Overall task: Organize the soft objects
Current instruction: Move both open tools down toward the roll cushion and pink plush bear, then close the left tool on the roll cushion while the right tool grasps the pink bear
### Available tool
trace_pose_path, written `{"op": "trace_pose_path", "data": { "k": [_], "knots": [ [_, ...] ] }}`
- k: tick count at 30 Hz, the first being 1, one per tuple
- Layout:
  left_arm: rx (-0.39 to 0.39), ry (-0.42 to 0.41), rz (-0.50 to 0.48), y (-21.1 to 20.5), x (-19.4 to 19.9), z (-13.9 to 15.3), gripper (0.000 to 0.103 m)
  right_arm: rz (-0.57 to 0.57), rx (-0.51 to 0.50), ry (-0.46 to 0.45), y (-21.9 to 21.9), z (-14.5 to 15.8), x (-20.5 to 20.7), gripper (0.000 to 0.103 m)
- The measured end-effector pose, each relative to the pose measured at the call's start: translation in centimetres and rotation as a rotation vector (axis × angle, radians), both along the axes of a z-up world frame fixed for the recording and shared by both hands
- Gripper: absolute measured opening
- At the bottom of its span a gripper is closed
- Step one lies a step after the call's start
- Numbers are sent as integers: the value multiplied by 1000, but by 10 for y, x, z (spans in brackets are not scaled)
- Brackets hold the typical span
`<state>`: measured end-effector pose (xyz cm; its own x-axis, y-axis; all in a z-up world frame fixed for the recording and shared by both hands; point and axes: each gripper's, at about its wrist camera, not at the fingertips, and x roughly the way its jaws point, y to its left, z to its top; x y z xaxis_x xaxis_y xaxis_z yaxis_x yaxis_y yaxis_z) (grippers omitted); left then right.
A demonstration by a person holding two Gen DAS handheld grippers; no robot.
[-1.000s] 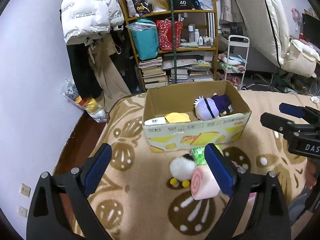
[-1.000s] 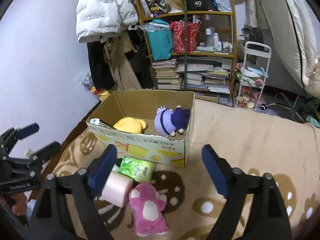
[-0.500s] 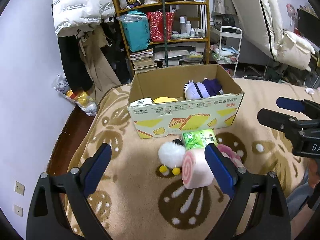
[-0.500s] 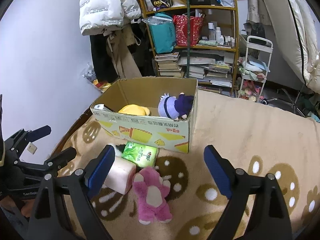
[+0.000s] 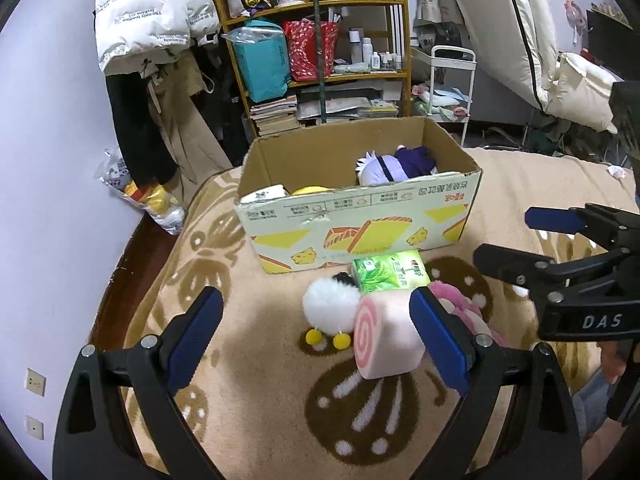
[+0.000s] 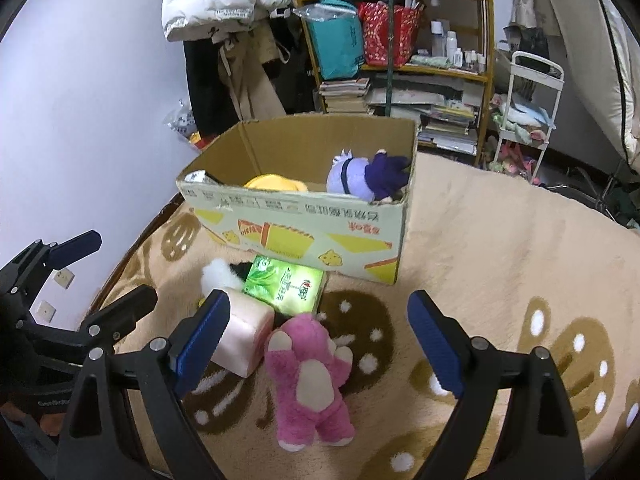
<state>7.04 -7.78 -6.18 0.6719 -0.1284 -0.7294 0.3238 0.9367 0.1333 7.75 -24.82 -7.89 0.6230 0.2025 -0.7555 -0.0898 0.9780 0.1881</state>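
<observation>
An open cardboard box (image 5: 360, 220) (image 6: 304, 220) sits on a beige patterned blanket (image 5: 260, 380). Inside lie a purple plush doll (image 5: 390, 164) (image 6: 368, 176) and a yellow soft toy (image 6: 274, 182). In front of the box lie a white pompom toy (image 5: 330, 306), a pink swirl-roll cushion (image 5: 386, 334) (image 6: 242, 338), a green tissue pack (image 5: 390, 272) (image 6: 284, 286) and a pink plush bear (image 6: 306, 376). My left gripper (image 5: 316, 340) is open, low over the pompom and roll. My right gripper (image 6: 318, 344) is open above the pink bear.
A cluttered wooden shelf (image 5: 320, 60) with books and bags stands behind the box. Coats (image 5: 144, 40) hang at the left. A white trolley (image 5: 452, 84) is at the right. The blanket's left edge drops to dark floor (image 5: 132, 256) by the wall.
Both grippers have moved down and closer to the toys in front of the box. Both stay open, and the toys have not moved.
</observation>
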Motion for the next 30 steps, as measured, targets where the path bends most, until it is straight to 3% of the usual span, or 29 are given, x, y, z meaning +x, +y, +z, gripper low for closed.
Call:
{"op": "trace_pose_path", "data": {
  "k": [18, 30],
  "knots": [
    [-17, 89, -133, -25, -1, -36, 93, -16, 59, 115, -7, -35, 15, 95],
    [33, 159, -182, -39, 7, -70, 93, -5, 105, 224, -5, -65, 25, 95]
  ]
}}
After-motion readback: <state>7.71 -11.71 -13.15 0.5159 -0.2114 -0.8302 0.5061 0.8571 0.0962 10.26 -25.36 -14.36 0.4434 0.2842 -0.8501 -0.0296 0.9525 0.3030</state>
